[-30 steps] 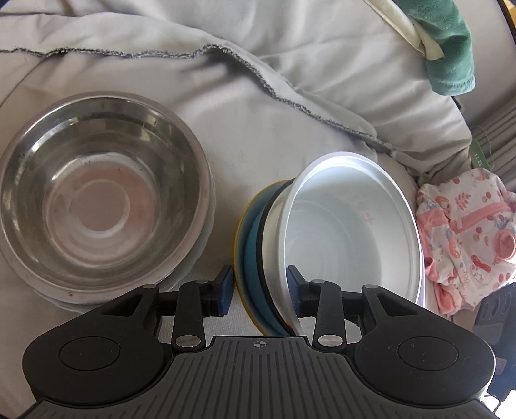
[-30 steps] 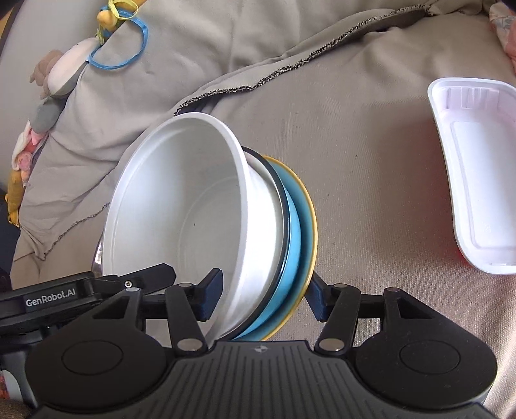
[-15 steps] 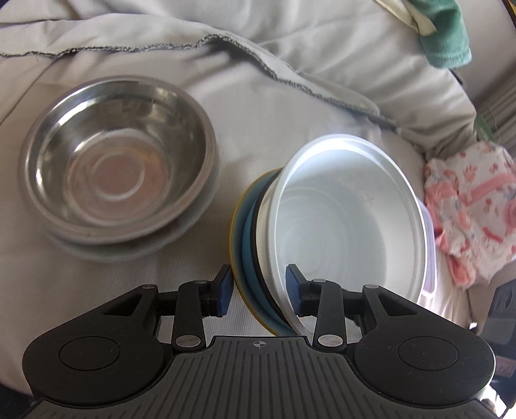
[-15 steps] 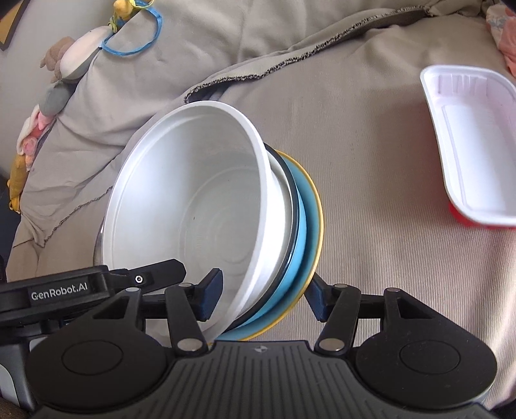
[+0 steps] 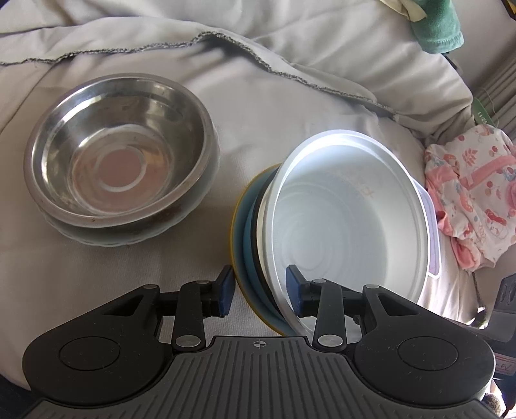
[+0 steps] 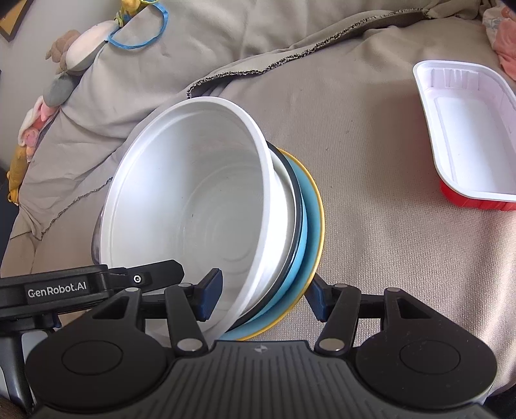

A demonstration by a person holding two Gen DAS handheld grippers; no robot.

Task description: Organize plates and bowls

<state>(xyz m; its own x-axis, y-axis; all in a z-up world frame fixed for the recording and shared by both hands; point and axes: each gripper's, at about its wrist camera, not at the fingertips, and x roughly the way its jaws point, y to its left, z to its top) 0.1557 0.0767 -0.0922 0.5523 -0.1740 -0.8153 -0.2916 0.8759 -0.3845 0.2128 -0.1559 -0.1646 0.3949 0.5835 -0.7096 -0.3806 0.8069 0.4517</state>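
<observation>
Both grippers hold one tilted stack: a white bowl [image 5: 348,232] on top, a black-rimmed dish, a blue plate [image 5: 248,245] and a yellow-edged plate under it. My left gripper [image 5: 259,291] is shut on the stack's near edge. My right gripper [image 6: 262,295] is shut on the same stack [image 6: 200,206] from the other side, one finger inside the bowl. A steel bowl [image 5: 116,154] rests on a pale plate on the bed cloth, to the left of the stack.
A white tray with a red base [image 6: 471,135] lies on the grey cloth [image 6: 371,225] at right. Pink baby clothes [image 5: 474,190] lie beside the stack. A green towel [image 5: 441,25] and soft toys [image 6: 77,45] sit at the back.
The stack has been lifted up and away from the cloth by both grippers together. The steel bowl now looks farther off and smaller in the left wrist view.
</observation>
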